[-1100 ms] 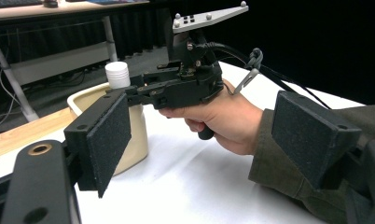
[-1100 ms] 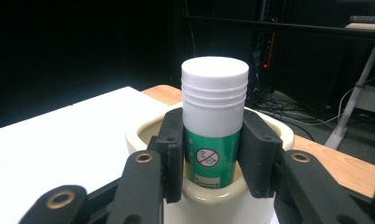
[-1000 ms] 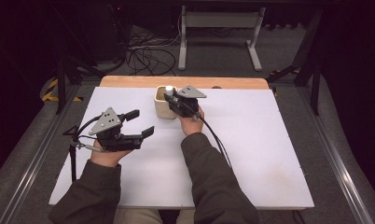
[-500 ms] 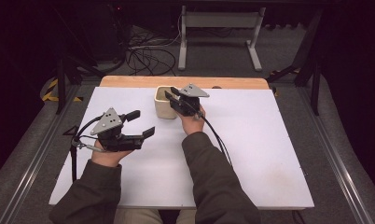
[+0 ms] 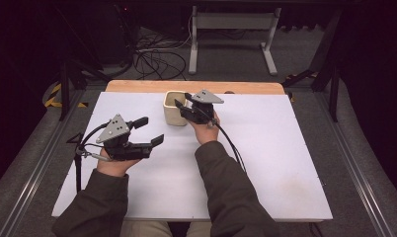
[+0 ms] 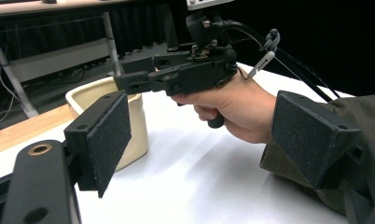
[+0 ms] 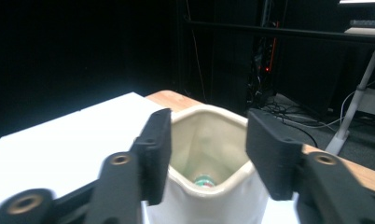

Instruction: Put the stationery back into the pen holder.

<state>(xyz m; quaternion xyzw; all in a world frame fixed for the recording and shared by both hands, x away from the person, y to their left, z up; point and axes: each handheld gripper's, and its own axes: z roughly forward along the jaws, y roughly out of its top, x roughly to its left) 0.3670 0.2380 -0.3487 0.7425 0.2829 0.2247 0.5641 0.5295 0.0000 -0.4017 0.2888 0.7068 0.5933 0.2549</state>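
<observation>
The right gripper [image 5: 182, 102] hangs open and empty just above the cream cup [image 7: 209, 184], jaws over its rim. The left gripper [image 5: 149, 131], well apart, is open and empty too. The cup looks stiff, glazed, probably slippery and breakable; pinching one wall at the rim seems best.

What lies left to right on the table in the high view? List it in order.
Left hand-held gripper → cup → right hand-held gripper, its jaws open at the cup's right rim.
</observation>
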